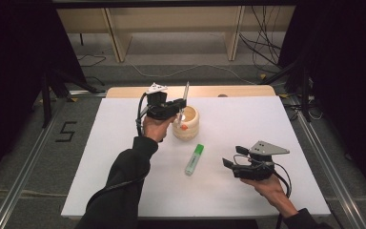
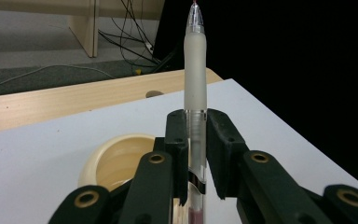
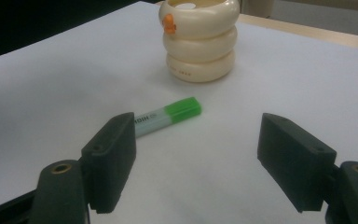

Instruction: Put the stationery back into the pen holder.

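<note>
Clear plastic pen (image 2: 195, 70) with frosted rubbery grip, glossy cream holder (image 3: 200, 39), matt white tabletop (image 1: 248, 124)

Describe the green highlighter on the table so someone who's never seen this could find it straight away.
On the white table, look just in front of the cream ringed holder. The highlighter lies flat there, between the two grippers. It is the one green thing, with a bright green cap.

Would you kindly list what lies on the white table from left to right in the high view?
Left gripper holding the clear pen → cream ringed pen holder → green highlighter → open right gripper.
</note>
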### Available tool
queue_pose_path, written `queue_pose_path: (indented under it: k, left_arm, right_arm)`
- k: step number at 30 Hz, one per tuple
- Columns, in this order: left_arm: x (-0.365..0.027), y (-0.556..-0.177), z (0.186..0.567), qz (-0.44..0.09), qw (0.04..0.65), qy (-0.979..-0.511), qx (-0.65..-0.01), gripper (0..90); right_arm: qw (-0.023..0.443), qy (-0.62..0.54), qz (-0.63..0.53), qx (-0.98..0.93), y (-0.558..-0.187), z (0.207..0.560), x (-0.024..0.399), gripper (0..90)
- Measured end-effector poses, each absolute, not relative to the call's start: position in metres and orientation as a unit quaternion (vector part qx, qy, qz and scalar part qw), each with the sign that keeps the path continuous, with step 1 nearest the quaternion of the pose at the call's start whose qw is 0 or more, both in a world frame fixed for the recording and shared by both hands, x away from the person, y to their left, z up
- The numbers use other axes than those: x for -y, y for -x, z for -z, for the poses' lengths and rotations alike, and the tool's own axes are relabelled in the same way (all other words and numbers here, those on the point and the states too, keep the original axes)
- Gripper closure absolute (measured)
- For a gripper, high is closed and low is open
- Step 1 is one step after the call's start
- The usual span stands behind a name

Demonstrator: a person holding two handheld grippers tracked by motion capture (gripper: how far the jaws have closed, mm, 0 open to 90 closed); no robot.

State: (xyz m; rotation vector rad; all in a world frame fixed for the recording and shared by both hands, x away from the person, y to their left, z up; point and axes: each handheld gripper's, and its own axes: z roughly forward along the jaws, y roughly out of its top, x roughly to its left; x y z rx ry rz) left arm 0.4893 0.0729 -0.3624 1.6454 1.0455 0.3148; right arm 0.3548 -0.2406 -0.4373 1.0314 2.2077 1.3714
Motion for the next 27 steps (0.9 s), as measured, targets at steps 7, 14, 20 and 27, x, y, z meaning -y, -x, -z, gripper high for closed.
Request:
queue_pose_path:
  k: [7,14,20,27]
  left_arm:
    - [-0.062,-0.504,0.367,-0.136,0.562,-0.677,-0.454,79.0]
    - [-0.053,-0.513,0.372,-0.15,0.565,-0.668,-0.46,79.0]
    - [-0.049,-0.52,0.379,-0.158,0.561,-0.666,-0.466,79.0]
    - [-0.05,-0.525,0.385,-0.17,0.563,-0.657,-0.471,79.0]
  right_arm:
    - [0.17,-0.364,-0.483,-0.778,-0.354,0.437,0.24,28.9]
    - [0.17,-0.362,-0.484,-0.778,-0.354,0.438,0.241,28.9]
    - [0.17,-0.361,-0.485,-0.779,-0.354,0.438,0.241,28.9]
    - [0.168,-0.359,-0.484,-0.78,-0.354,0.438,0.24,29.0]
